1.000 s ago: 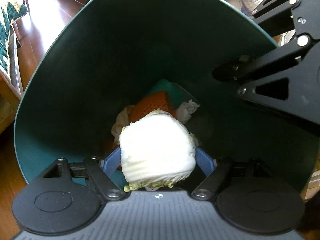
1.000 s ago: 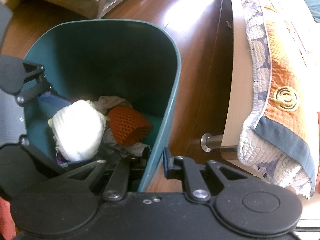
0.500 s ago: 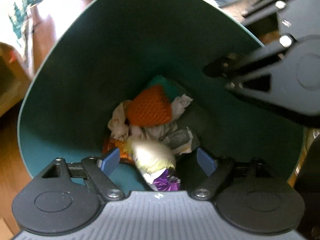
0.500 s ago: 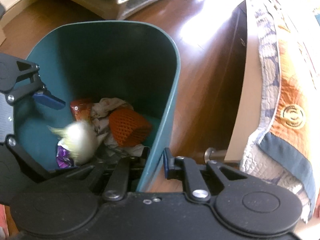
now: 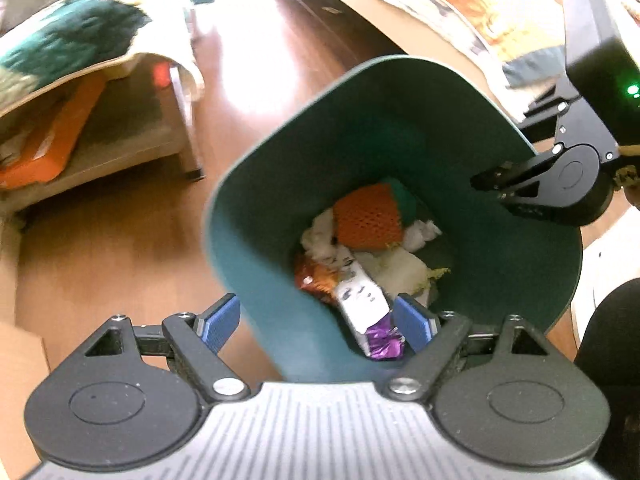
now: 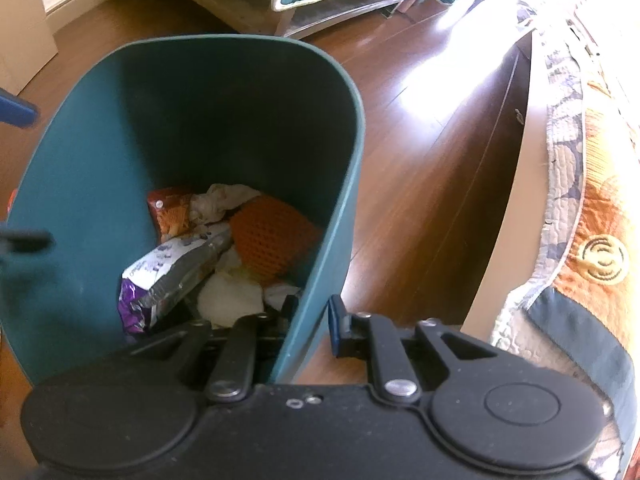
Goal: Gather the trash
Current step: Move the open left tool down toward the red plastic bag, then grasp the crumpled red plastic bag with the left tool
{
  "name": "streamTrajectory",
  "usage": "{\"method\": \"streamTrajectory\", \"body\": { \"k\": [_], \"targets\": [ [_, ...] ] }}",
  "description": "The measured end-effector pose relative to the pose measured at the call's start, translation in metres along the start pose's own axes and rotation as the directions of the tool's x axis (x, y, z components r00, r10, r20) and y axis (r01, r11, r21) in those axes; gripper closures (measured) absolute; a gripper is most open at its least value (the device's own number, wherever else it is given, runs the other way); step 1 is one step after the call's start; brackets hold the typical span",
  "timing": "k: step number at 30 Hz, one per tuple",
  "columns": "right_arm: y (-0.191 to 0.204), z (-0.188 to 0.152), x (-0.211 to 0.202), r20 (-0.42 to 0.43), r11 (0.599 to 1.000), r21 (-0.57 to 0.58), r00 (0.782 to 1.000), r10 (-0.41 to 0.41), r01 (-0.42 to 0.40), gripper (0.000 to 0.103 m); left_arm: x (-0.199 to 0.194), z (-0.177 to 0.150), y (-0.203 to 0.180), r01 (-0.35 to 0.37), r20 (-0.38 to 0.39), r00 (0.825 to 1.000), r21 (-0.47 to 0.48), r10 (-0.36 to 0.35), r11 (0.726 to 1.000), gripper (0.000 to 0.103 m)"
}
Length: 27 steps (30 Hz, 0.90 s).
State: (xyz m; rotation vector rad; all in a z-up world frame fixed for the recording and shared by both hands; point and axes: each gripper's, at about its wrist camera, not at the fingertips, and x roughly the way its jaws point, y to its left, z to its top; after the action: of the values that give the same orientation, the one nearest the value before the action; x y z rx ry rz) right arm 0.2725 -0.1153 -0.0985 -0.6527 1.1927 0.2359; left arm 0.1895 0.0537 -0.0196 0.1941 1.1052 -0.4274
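A teal bin (image 5: 280,184) stands on the wood floor. Inside lie an orange mesh (image 5: 368,218), a silver and purple snack wrapper (image 5: 360,296), an orange-red wrapper (image 5: 316,276), crumpled tissue and a white wad (image 5: 396,270). My left gripper (image 5: 318,320) hangs open and empty above the bin's near rim, one pad outside the wall and one over the trash. My right gripper (image 6: 312,316) is shut on the bin's (image 6: 100,140) right wall, one finger inside, one blue pad outside. The right wrist view also shows the orange mesh (image 6: 272,240), the snack wrapper (image 6: 176,268) and the white wad (image 6: 228,296).
A low wooden table (image 5: 120,140) under a green patterned quilt stands left of the bin, with an orange box (image 5: 52,136) on its lower shelf. A bed with an orange and blue quilt (image 6: 592,200) runs along the right. A pale box (image 6: 20,20) sits at far left.
My left gripper let go of the white wad, which dropped among the trash. The left gripper then rose and drew back over the rim. The right gripper stayed on the bin wall.
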Motion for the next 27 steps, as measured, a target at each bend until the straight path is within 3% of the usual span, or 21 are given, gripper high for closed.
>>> {"method": "streamTrajectory", "body": {
  "k": [4,9,13,18,23,27],
  "targets": [
    [-0.005,-0.002,0.003,-0.007,0.999,-0.034,1.000,0.015,-0.016,0.087,-0.017,-0.018,0.018,-0.062,-0.006,0.998,-0.071,0.062,0.996,0.019],
    [-0.002,-0.011,0.002,-0.010,0.993,-0.107,0.999,0.048,-0.048,0.086,-0.021,-0.047,0.054,-0.159,-0.074,0.986,-0.200,0.147,0.967,0.019],
    [0.002,-0.018,0.000,-0.008,0.984,-0.161,0.997,0.072,-0.073,0.085,-0.004,-0.071,0.087,-0.242,-0.162,0.966,-0.313,0.199,0.919,0.019],
    [0.003,-0.018,-0.001,-0.013,0.980,-0.173,0.995,0.098,-0.098,0.085,0.034,-0.097,0.121,-0.317,-0.274,0.937,-0.415,0.215,0.853,0.019],
    [-0.008,-0.018,0.011,-0.032,0.986,-0.126,0.994,0.106,-0.110,0.085,0.086,-0.115,0.160,-0.369,-0.365,0.909,-0.482,0.201,0.794,0.019],
    [-0.019,-0.019,0.022,-0.057,0.990,-0.081,0.993,0.107,-0.111,0.085,0.121,-0.126,0.184,-0.389,-0.405,0.897,-0.526,0.179,0.757,0.019]
  ]
}}
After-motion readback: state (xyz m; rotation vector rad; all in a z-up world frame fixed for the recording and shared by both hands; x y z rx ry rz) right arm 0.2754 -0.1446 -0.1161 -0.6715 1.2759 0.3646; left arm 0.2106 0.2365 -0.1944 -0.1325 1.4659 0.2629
